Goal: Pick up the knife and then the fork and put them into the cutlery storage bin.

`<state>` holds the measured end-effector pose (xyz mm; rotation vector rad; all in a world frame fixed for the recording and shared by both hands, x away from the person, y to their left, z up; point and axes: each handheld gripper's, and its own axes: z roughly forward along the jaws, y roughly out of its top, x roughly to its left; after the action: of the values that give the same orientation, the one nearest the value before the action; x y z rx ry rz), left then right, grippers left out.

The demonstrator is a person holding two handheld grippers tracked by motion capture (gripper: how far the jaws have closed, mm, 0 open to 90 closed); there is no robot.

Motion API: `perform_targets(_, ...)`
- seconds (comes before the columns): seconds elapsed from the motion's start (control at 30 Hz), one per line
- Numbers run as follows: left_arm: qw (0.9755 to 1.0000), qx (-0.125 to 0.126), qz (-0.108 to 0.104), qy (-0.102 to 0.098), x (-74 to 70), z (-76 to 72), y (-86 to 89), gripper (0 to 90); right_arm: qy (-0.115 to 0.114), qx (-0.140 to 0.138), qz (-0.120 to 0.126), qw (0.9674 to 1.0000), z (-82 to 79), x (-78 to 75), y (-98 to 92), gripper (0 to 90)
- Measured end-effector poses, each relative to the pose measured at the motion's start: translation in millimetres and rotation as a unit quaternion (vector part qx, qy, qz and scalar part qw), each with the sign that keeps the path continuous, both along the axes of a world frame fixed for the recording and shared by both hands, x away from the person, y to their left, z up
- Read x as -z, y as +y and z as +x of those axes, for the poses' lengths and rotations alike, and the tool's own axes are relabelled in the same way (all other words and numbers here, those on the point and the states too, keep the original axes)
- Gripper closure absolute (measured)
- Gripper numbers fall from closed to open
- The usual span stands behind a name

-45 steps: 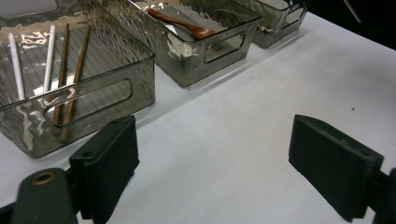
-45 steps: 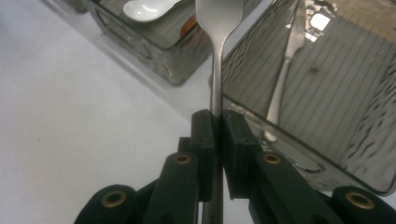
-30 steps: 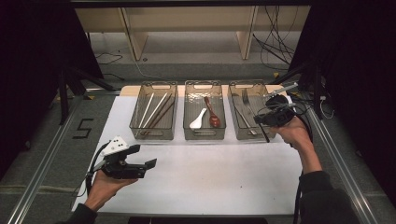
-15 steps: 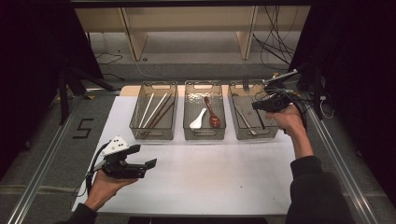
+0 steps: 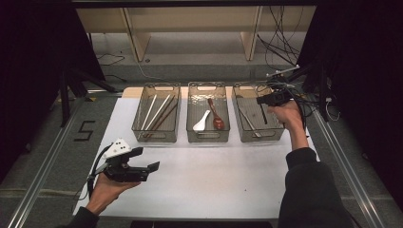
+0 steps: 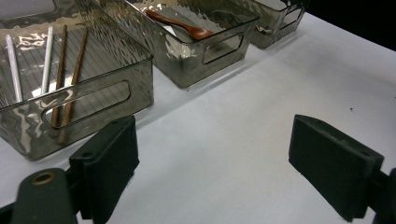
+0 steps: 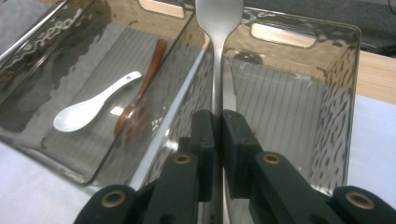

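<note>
Three bins sit side by side at the far end of the desk; the left bin holds chopsticks lying lengthwise; the middle bin holds two spoons side by side; the right bin has cutlery in it; the right gripper hangs over that right bin, clamped on a utensil; the left gripper hovers over the near left part of the desk, in front of the left bin, jaws apart.
</note>
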<state>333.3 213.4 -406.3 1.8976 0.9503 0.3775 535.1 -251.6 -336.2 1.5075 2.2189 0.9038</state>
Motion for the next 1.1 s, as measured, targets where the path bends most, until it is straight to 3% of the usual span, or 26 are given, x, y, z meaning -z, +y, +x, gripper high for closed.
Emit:
perform_targets(0.43, 1.0000, 0.000, -0.005, 0.003, 0.6, 0.3, -0.9, 15.0, 0.008, 0.034, -0.003, 0.9994, 11.2, 11.1, -4.2, 84.2)
perform_targets(1.1, 1.0000, 0.001, -0.003, 0.003, 0.5, 0.3, 0.2, 15.0, 0.025, 0.042, -0.011, 0.9987, 19.3, 29.6, 1.1, 84.1)
